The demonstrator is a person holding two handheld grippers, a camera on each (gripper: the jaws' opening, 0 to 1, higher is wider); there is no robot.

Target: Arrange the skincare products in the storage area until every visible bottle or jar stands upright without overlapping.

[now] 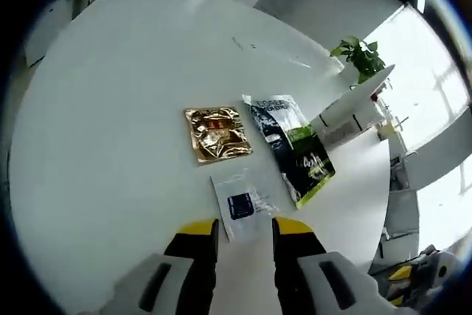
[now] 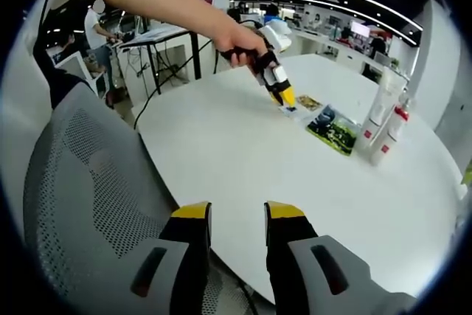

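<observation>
Open office, big round white table [image 1: 110,108], mesh chair [image 2: 81,197] at its near edge in the right gripper view. On the table lie three flat sachets: a gold one [image 1: 217,133], a dark green one [image 1: 293,147] and a small clear one with a blue label [image 1: 241,205]. White tubes [image 2: 380,119] stand upright past the green one.

Our left gripper [image 1: 245,232] hangs over the clear sachet, jaws parted either side of its near edge, gripping nothing. The right gripper [image 2: 237,215] idles, spread and empty, well back near the chair.

We judge we're on the approach to the first pick. Next: lower squarely, pinch the thin edge.
</observation>
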